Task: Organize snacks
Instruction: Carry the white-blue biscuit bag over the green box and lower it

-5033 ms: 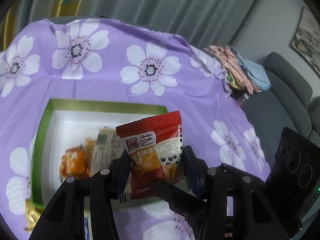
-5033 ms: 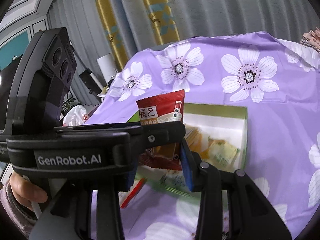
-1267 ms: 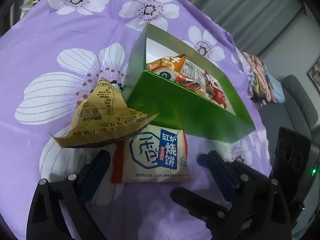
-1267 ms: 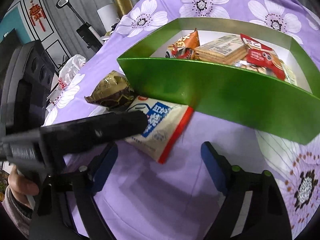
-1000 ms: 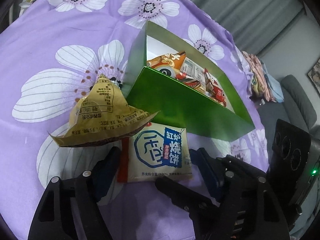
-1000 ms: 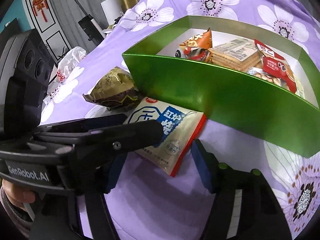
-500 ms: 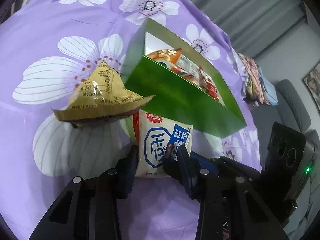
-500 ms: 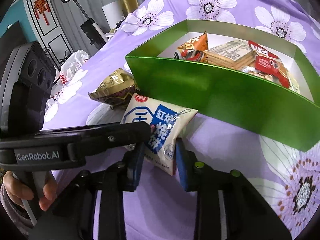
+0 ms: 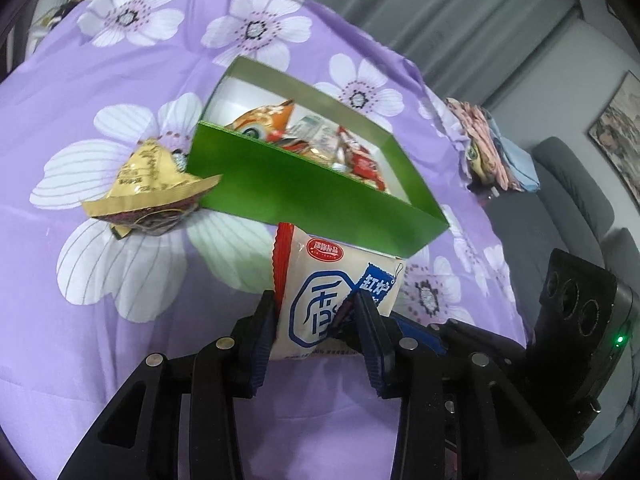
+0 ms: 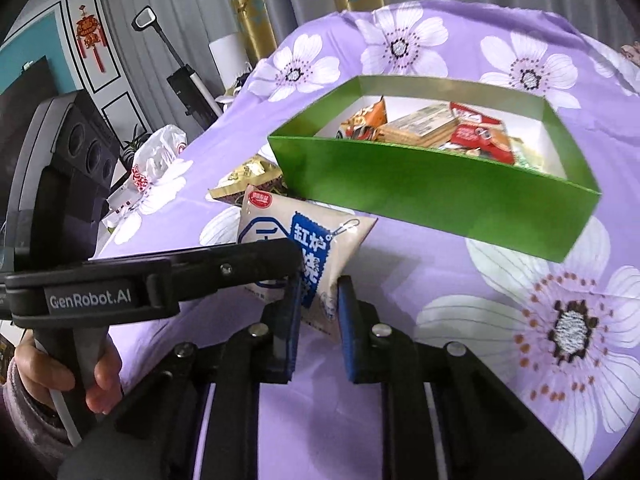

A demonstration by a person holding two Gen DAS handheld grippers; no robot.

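Both tools grip the same white packet (image 9: 320,300), a pillow-shaped snack with blue lettering and a red serrated edge. The left tool (image 9: 320,336) clamps its lower part, with the blue pads pressed against both sides. The right tool (image 10: 318,312) pinches the packet's lower right corner, which bulges between the closed pads. Its jaws have just been closing, with the packet between them. In the right wrist view the packet (image 10: 296,240) is tilted, its top end raised toward the box.

The green box (image 9: 304,188) sits on the tabletop (image 9: 100,340), which is covered by a purple cloth with large white flowers. The packet is in front of the box's near wall, close to it. Inside the box lie several snacks: an orange packet (image 10: 366,118), a tan flat packet (image 10: 424,124) and a red packet (image 10: 480,136), packed side by side against the white floor.

A gold packet (image 9: 148,184) lies on the cloth just beside the box's left corner, its crimped edge touching or almost touching the green wall.

A hand (image 10: 60,376) in a grey-pink sleeve holds the left tool's handle at the lower left of the right wrist view.

A grey sofa (image 9: 568,208) with folded cloths (image 9: 492,164) beside it stands beyond the tabletop.
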